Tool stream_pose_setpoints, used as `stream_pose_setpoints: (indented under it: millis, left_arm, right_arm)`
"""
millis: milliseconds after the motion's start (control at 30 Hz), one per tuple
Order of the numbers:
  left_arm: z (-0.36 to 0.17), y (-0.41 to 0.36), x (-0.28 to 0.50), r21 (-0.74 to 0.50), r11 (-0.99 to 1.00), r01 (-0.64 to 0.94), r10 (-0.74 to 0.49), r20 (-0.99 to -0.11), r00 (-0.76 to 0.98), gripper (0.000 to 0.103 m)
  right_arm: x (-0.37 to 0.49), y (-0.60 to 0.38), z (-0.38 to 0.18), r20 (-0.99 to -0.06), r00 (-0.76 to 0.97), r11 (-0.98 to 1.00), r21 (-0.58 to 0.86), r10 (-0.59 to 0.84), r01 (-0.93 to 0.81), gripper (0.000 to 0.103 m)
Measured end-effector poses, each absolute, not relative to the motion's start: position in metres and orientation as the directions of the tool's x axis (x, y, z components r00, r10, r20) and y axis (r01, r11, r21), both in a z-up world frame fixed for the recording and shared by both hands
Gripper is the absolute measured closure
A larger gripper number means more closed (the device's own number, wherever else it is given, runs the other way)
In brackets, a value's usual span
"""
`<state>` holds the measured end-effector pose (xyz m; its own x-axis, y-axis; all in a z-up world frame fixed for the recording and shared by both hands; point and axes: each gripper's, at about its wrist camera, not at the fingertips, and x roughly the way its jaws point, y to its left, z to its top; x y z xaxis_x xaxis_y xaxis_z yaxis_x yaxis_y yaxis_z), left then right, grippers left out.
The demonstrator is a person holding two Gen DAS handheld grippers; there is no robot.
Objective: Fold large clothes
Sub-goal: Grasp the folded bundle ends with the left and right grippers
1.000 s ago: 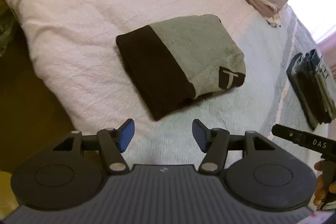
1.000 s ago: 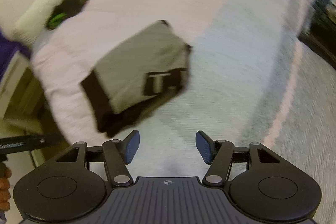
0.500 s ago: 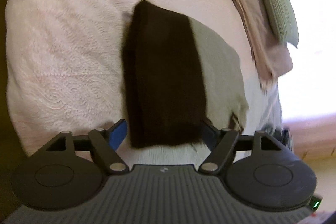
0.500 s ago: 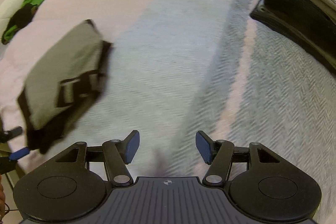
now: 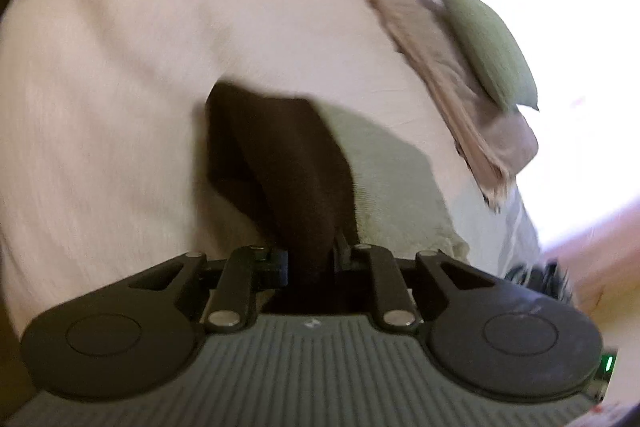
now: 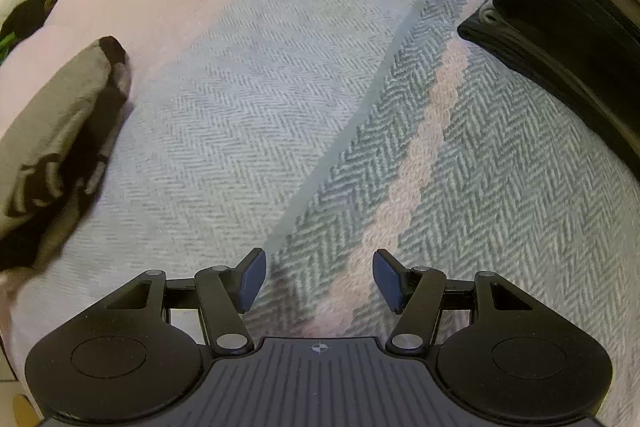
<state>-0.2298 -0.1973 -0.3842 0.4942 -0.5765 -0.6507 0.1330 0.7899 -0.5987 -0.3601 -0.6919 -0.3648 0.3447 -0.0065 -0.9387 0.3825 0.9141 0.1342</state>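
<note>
Lying on a bed, partly on a pale pink quilt (image 5: 168, 67) and partly on a grey-blue herringbone blanket (image 6: 280, 99): the folded garment (image 5: 380, 179), olive-grey with a dark brown band along one end. Closing on that dark brown end, the left claw (image 5: 310, 263), jaws drawn narrow with the cloth bunched between them and running back toward the camera body; the pads themselves hidden by the fabric. Hovering over the herringbone blanket, the right claw (image 6: 319, 281), jaws standing wide with nothing between them, blue pads (image 6: 252, 279) facing each other above a pale pink stripe in the weave. Showing at the left edge of the right wrist view, the same folded garment, well apart from the right claw and blurred. Sitting at the upper right of that view, a stack of folded dark clothes (image 6: 560, 15), with a paler olive piece on top. Lying at the far side of the bed, a beige folded cloth (image 5: 452, 87) with a green cushion (image 5: 488, 47) resting on it, both blurred
</note>
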Motion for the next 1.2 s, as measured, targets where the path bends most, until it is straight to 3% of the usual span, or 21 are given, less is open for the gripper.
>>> stream_pose_setpoints:
  millis: [100,200,333,433,500,600,633,933,1200]
  left_arm:
    - [-0.371,-0.2,-0.225,-0.481,0.856,0.191,-0.505,-0.697,0.509,0.088]
    - [-0.388,-0.211,-0.231,-0.498,0.853,0.154,-0.51,-0.735,0.448,0.085]
    - [-0.394,-0.195,-0.24,-0.558,0.827,0.063,-0.517,-0.711,0.478,0.073]
    - [-0.389,-0.173,-0.231,-0.57,0.821,0.026,-0.513,-0.717,0.472,0.065]
    - [-0.382,-0.168,-0.223,-0.55,0.834,0.037,-0.5,-0.727,0.47,0.061]
    - [-0.378,-0.172,-0.208,-0.566,0.823,0.054,-0.526,-0.722,0.449,0.043]
    - [-0.38,-0.177,-0.204,-0.57,0.82,0.053,-0.53,-0.72,0.448,0.041]
    - [-0.416,-0.185,-0.172,-0.625,0.78,0.022,-0.586,-0.717,0.378,0.035]
    - [-0.436,-0.172,-0.162,-0.721,0.692,-0.041,-0.661,-0.656,0.365,0.035]
  right_arm:
    - [-0.354,-0.695,-0.365,-0.933,0.359,0.914,0.176,0.037,0.364,0.046]
    - [-0.34,-0.696,-0.372,-0.913,0.378,0.896,0.287,0.151,0.337,0.046]
    - [-0.301,-0.703,-0.374,-0.839,0.405,0.837,0.485,0.363,0.253,0.044]
    - [-0.268,-0.709,-0.371,-0.773,0.411,0.8,0.58,0.483,0.15,0.03]
    - [-0.243,-0.708,-0.373,-0.731,0.395,0.768,0.634,0.557,0.09,0.027]
    - [-0.201,-0.694,-0.386,-0.688,0.341,0.724,0.69,0.641,0.032,0.026]
    - [-0.186,-0.687,-0.392,-0.68,0.322,0.712,0.702,0.659,0.025,0.025]
    - [-0.103,-0.656,-0.452,-0.591,0.155,0.594,0.804,0.791,0.033,0.024]
    - [-0.075,-0.642,-0.474,-0.487,0.041,0.489,0.871,0.872,-0.047,0.026]
